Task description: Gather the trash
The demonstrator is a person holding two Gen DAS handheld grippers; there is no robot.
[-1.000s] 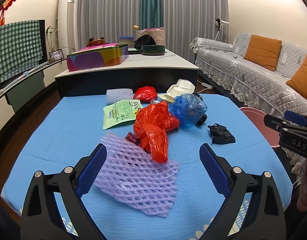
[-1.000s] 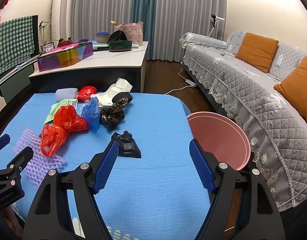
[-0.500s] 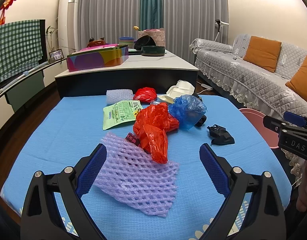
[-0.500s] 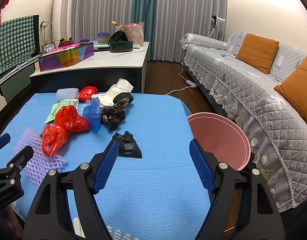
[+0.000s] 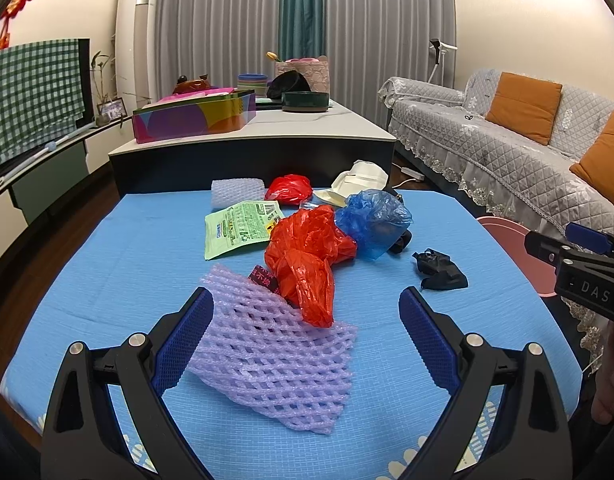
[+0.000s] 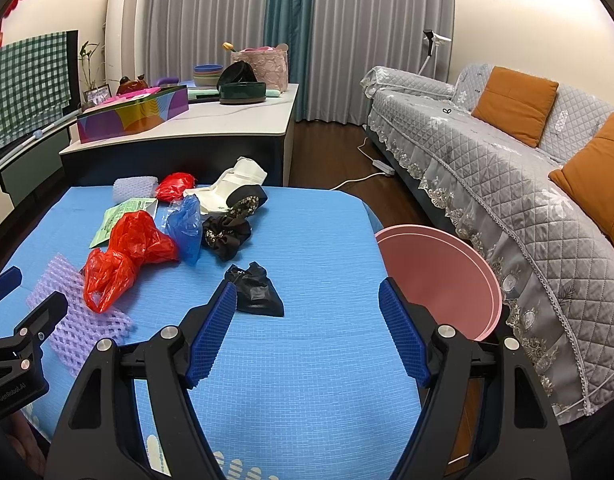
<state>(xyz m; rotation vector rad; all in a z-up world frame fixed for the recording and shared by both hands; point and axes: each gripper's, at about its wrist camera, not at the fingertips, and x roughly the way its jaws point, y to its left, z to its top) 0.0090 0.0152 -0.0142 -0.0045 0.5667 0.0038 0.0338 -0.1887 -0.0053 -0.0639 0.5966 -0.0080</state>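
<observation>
The black crumpled bag (image 6: 255,290) now lies slightly nearer the right gripper (image 6: 307,334), on the blue surface (image 6: 319,240) beside the pink bin (image 6: 439,276); the left gripper (image 5: 305,338) straddles purple foam netting (image 5: 275,354); both grippers gape wide, empty.

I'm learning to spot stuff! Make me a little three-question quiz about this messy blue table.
1. True or false: the left gripper is squeezing the purple foam net.
2. Which trash lies closest to the right gripper? A) green packet B) black crumpled bag C) blue plastic bag
3. Fill in: the bin beside the blue table is coloured ____.

Key: 1. False, its jaws are open, with the net below them. 2. B. 3. Pink.
</observation>
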